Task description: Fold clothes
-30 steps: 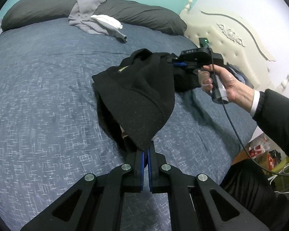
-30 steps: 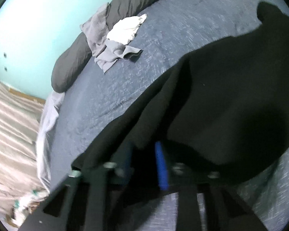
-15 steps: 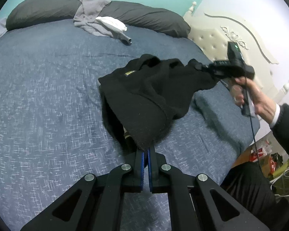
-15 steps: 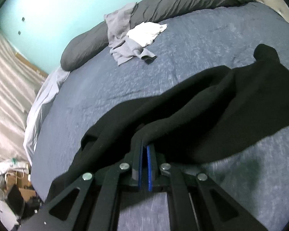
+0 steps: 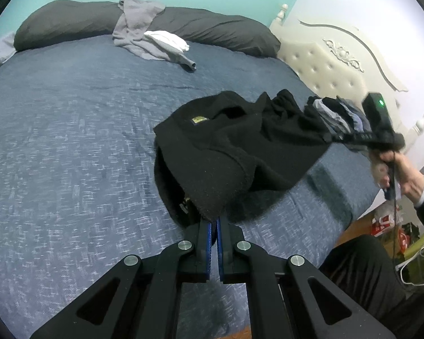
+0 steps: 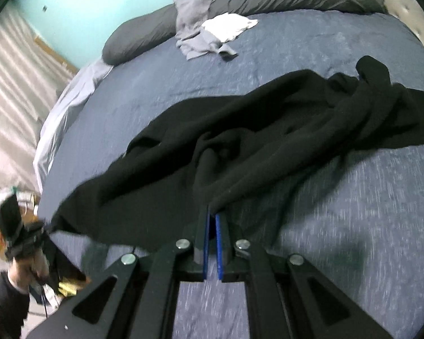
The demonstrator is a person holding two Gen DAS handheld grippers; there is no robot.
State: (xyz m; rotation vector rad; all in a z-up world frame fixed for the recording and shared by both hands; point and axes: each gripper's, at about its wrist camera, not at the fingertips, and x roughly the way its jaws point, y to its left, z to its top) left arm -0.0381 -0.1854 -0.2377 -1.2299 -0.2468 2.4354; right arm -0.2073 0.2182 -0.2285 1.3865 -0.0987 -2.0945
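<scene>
A turquoise wall backs a wide bed (image 5: 70,118) under a blue-grey speckled cover, with a pale sheet (image 6: 67,104) hanging off its far left corner. Along the bed's far edge lies a long dark grey pillow (image 5: 217,31). A crumpled grey garment (image 5: 138,28) is draped over the pillow's middle and spills onto the cover, with a white folded cloth (image 5: 166,39) lying on it. Right of the pillow stands a cream tufted headboard (image 5: 325,65) with carved trim.

Near the bed's front right part a black fleece garment (image 5: 234,152) is stretched between the two tools, one part lifted clear of the cover, the rest sagging onto it; a small yellow label shows near its collar. The left gripper (image 5: 214,224) has its blue-padded jaws pressed together on the garment's near hem. Behind the fleece, toward the headboard, sits a stack of folded clothes (image 5: 339,113) in blues and greys, partly hidden by the black cloth. At the right edge the right gripper (image 6: 212,217) is clamped tight on another bunched edge of the fleece, held by a hand (image 5: 404,175) in a dark sleeve with a white cuff. Beyond the bed's right edge, clutter lies on the wooden floor (image 5: 353,226)
</scene>
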